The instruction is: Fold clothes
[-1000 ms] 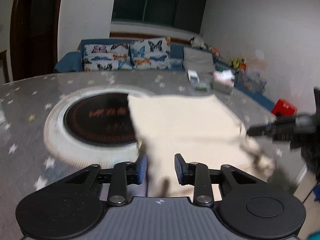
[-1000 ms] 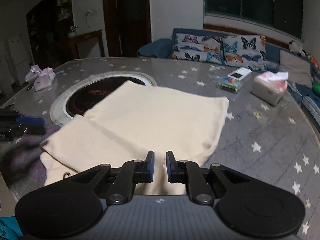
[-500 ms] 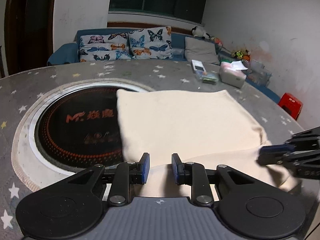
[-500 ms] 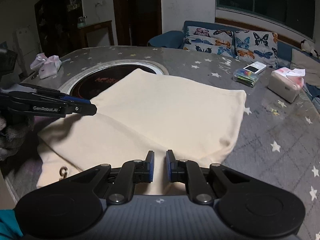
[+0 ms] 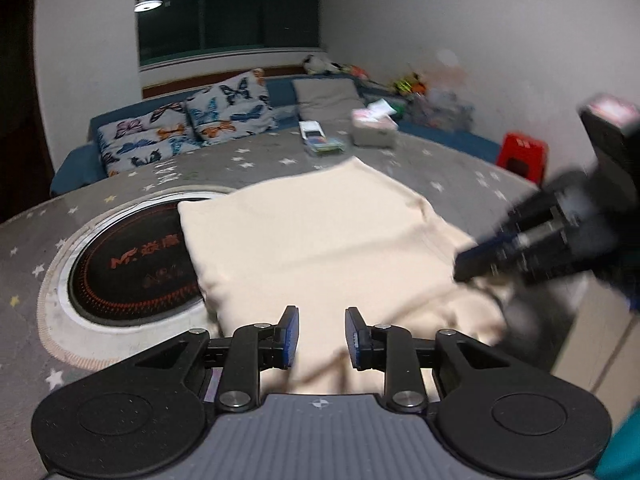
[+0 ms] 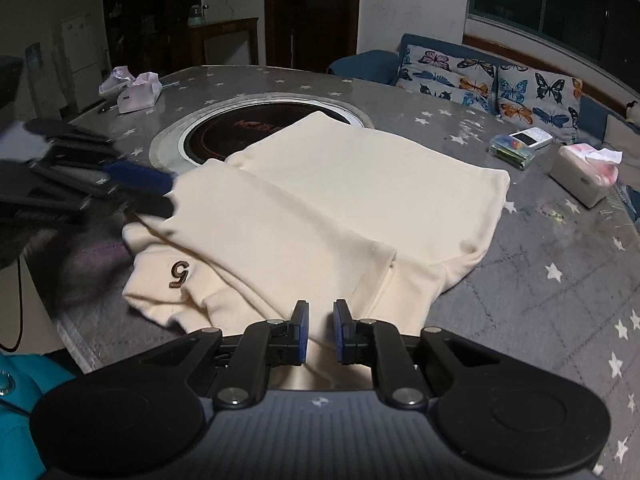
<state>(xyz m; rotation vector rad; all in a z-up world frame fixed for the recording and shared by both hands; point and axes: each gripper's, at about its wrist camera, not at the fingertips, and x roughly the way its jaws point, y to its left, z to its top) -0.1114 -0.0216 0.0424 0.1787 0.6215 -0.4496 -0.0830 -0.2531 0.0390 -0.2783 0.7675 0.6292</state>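
A cream garment (image 6: 340, 204) lies folded on the round grey star-patterned table (image 6: 552, 288), with a small brown "5" on its near-left flap. It also shows in the left wrist view (image 5: 312, 240). My left gripper (image 5: 320, 338) is open and empty just above the garment's near edge; it appears blurred at the left of the right wrist view (image 6: 136, 184). My right gripper (image 6: 320, 330) is open with a narrow gap, empty, over the garment's near edge; it appears blurred at the right of the left wrist view (image 5: 500, 256).
A round black induction hob (image 5: 132, 268) is set in the table, partly under the garment. A tissue box (image 6: 584, 176), a small case with a phone (image 6: 520, 146) and a pink bag (image 6: 136, 92) stand on the table. A sofa with butterfly cushions (image 6: 480, 80) lies beyond.
Both grippers have let go of the garment, which now lies folded flat. The left gripper has opened wider and pulled back. The right gripper has opened slightly and lifted.
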